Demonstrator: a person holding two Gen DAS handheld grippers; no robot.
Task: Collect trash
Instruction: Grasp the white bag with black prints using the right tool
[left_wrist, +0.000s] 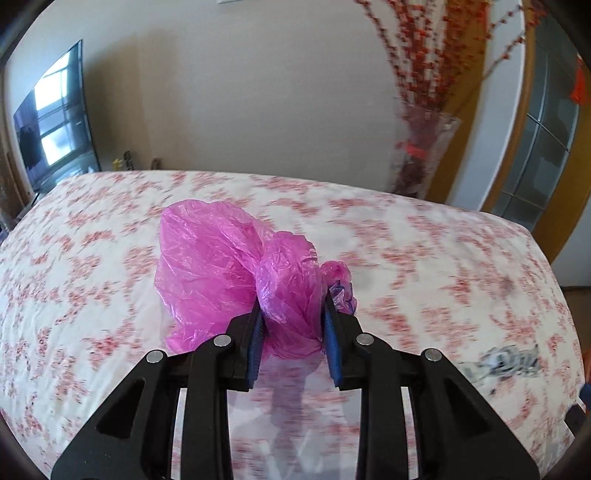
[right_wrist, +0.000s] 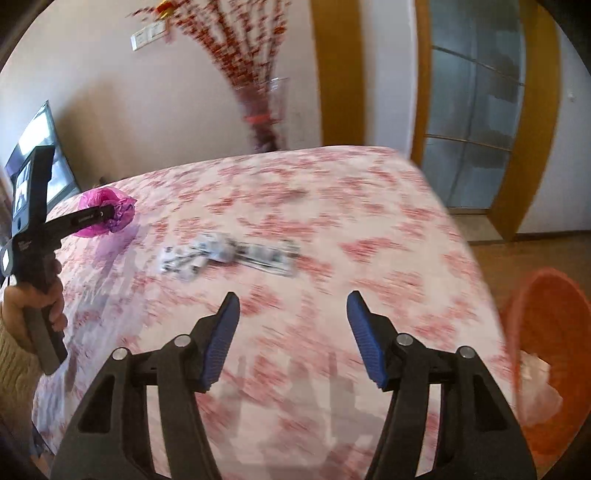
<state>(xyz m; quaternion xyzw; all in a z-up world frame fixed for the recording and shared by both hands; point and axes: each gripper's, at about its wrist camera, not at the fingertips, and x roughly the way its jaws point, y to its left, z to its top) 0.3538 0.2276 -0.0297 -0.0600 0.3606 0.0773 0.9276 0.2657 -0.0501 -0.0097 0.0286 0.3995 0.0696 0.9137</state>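
My left gripper (left_wrist: 291, 299) is shut on a crumpled pink plastic bag (left_wrist: 221, 266) and holds it just above the floral tablecloth (left_wrist: 443, 266). The bag also shows in the right wrist view (right_wrist: 107, 210), far left, with the left gripper (right_wrist: 110, 214) on it. My right gripper (right_wrist: 291, 299) is open and empty above the cloth. A crumpled grey-and-white wrapper (right_wrist: 229, 254) lies ahead of it on the cloth. It also shows in the left wrist view (left_wrist: 506, 362) at the right. An orange waste basket (right_wrist: 546, 362) stands on the floor at the right, with some paper inside.
A glass vase with red blossom branches (left_wrist: 421, 155) stands behind the table's far edge. A television (left_wrist: 51, 122) is at the far left. A glass door with a wooden frame (right_wrist: 476, 122) is at the right. The table's right edge (right_wrist: 476, 258) drops to the floor.
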